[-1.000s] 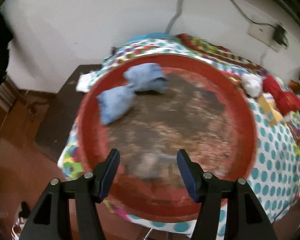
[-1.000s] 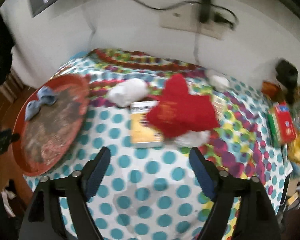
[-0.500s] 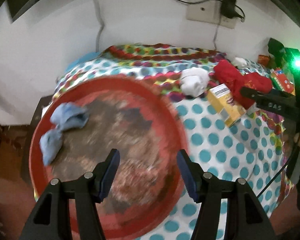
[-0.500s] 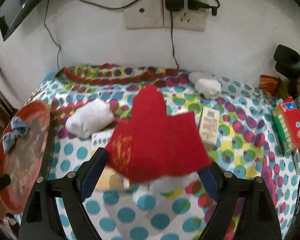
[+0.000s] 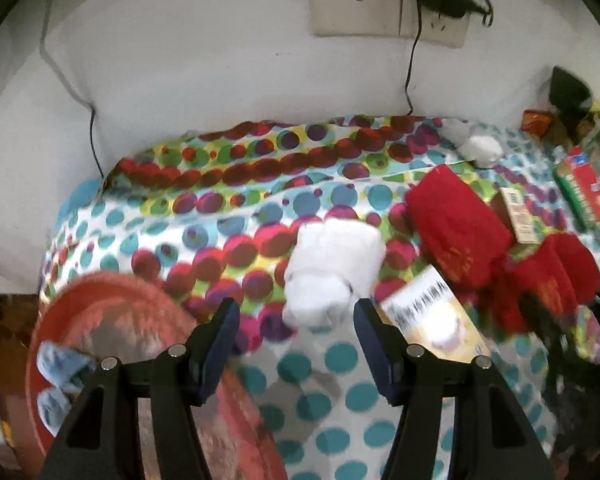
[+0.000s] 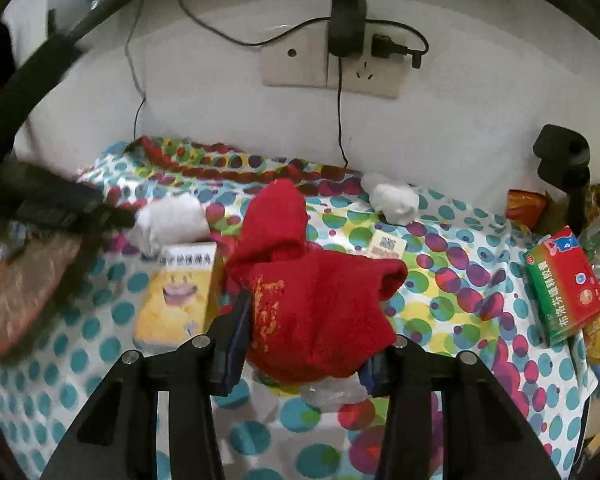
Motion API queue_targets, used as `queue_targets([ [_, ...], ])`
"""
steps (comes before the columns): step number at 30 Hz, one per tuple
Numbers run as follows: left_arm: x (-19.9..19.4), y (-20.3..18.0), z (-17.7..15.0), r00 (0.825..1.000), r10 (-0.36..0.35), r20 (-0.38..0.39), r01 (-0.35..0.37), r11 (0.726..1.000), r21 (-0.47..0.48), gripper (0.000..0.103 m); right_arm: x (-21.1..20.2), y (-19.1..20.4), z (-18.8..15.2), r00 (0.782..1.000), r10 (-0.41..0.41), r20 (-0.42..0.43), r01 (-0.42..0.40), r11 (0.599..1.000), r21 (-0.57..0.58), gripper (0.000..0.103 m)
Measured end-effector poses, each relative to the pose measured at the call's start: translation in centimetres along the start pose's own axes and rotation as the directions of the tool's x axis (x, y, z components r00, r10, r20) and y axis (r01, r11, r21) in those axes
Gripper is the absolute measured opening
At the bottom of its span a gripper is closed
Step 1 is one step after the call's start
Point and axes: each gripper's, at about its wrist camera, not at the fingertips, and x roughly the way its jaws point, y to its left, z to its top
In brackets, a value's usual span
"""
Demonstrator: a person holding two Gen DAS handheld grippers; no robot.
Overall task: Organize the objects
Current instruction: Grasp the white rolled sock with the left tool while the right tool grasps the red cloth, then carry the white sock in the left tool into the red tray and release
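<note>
With the right tongs, whose jaws have just been closing, clamped on the red sock over the dotted counter and the left tongs apart above the white sock, the soft bunched fabric could slip free when lifted.

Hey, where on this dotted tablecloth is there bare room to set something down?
The bare cloth nearest the cameras, in front of the yellow box and the red cloth that the right gripper has just been closing on. Also the back strip under the wall socket. It is crowded around the white bundle and along the right edge by the green and red box.
</note>
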Motion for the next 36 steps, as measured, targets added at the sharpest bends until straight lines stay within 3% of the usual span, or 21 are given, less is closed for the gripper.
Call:
queue_targets([
  [9,2.6,-2.1,1.7,1.000,-0.002,-0.006,0.003,0.999,0.033,0.061,0.2,0.2,-0.6,0.999,0.031,0.015,-0.030,0.999,-0.039,0.042],
  [15,5.0,-3.0,1.3,0.998,0.021,-0.053,-0.019,0.999,0.035,0.061,0.8,0.2,-0.7,0.998,0.055,-0.025,-0.056,0.998,-0.033,0.043],
  [23,5.9,-3.0,1.0,0.997,0.039,-0.060,-0.037,0.999,0.034,0.061,0.9,-0.4,-0.8,0.999,0.053,0.001,-0.053,0.999,-0.011,0.040],
  [24,5.9,-2.9,1.0,0.997,0.038,-0.063,-0.037,0.999,0.027,0.060,1.0,-0.5,-0.8,0.999,0.049,0.002,-0.049,0.999,-0.005,0.040],
  [25,5.9,-2.7,1.0,0.997,0.038,-0.070,-0.038,0.999,0.014,0.050,1.0,-0.6,-0.7,0.999,0.054,0.003,-0.054,0.999,-0.003,0.040],
  [28,5.6,-2.0,1.2,0.997,-0.001,-0.080,-0.002,0.999,-0.038,0.039,1.0,-0.8,-0.7,0.999,0.052,0.003,-0.052,0.999,0.005,0.040],
  [36,3.7,-1.7,0.7,0.997,-0.013,-0.081,0.008,0.998,-0.061,0.037,0.8,-0.6,-0.7,0.999,0.044,-0.007,-0.044,0.999,-0.003,0.040],
])
